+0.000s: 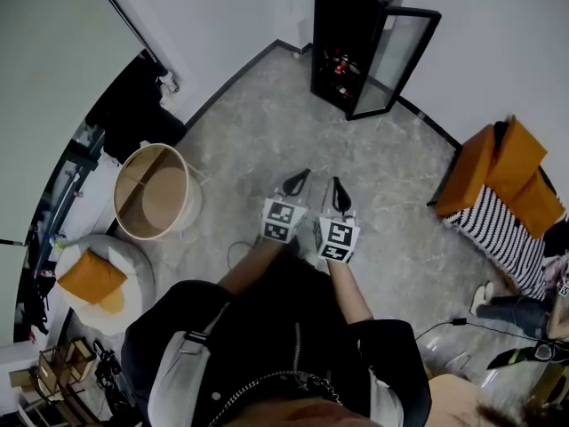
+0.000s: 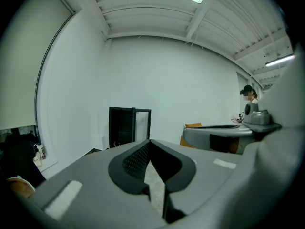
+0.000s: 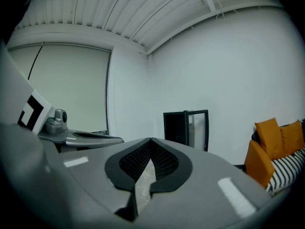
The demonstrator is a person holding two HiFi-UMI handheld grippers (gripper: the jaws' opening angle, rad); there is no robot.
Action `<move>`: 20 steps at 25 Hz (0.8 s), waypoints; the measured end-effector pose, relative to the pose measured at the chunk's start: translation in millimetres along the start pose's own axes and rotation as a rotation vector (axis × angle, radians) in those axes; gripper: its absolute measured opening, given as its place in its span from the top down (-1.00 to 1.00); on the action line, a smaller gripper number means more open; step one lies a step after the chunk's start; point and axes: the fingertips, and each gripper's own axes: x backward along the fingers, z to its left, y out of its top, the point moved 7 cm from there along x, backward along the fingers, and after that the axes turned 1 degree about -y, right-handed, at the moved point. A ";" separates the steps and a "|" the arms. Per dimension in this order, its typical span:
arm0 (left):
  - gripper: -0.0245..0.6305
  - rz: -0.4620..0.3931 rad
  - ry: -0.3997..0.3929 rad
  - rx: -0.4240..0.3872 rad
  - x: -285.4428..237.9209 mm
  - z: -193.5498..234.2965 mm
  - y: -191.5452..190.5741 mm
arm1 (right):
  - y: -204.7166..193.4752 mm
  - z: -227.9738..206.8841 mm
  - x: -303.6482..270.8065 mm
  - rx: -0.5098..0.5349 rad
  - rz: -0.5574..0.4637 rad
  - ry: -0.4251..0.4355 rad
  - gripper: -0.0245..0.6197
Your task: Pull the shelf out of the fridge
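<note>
Two closed, empty hand-held grippers face an open fridge across the floor.

At the left a round tan tub [image 1: 156,192] stands on the grey floor [image 1: 267,123]. The left hand-held gripper [image 1: 300,179] and right hand-held gripper [image 1: 338,188] are held side by side, each with its jaws pressed together on nothing. Both point at the black fridge [image 1: 342,25], well apart from them by the far wall, its glass door [image 1: 400,56] swung open. The shelf [image 1: 336,71] sits inside the fridge, too small to make out. Orange cushions [image 1: 507,172] lie at the right.
</note>
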 end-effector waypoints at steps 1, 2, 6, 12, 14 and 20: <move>0.89 -0.002 0.002 0.000 1.1 -1.3 0.7 | 0.1 -1.4 2.2 -0.004 0.001 -0.001 0.92; 0.89 -0.005 0.004 -0.003 1.7 -2.8 2.0 | 0.6 -3.4 3.7 -0.007 -0.001 -0.002 0.92; 0.89 -0.014 0.000 -0.026 2.5 -4.5 5.1 | 1.7 -3.1 3.2 -0.015 -0.015 -0.001 0.92; 0.89 -0.013 -0.001 -0.022 -4.6 3.0 8.9 | 1.6 0.9 -4.6 -0.018 -0.007 0.011 0.92; 0.89 -0.010 -0.001 -0.020 -10.7 7.4 9.0 | 0.5 0.1 -10.8 -0.017 -0.001 0.013 0.92; 0.89 -0.004 0.004 0.007 -36.2 23.0 12.4 | 1.2 -11.3 -37.1 -0.011 0.029 0.010 0.92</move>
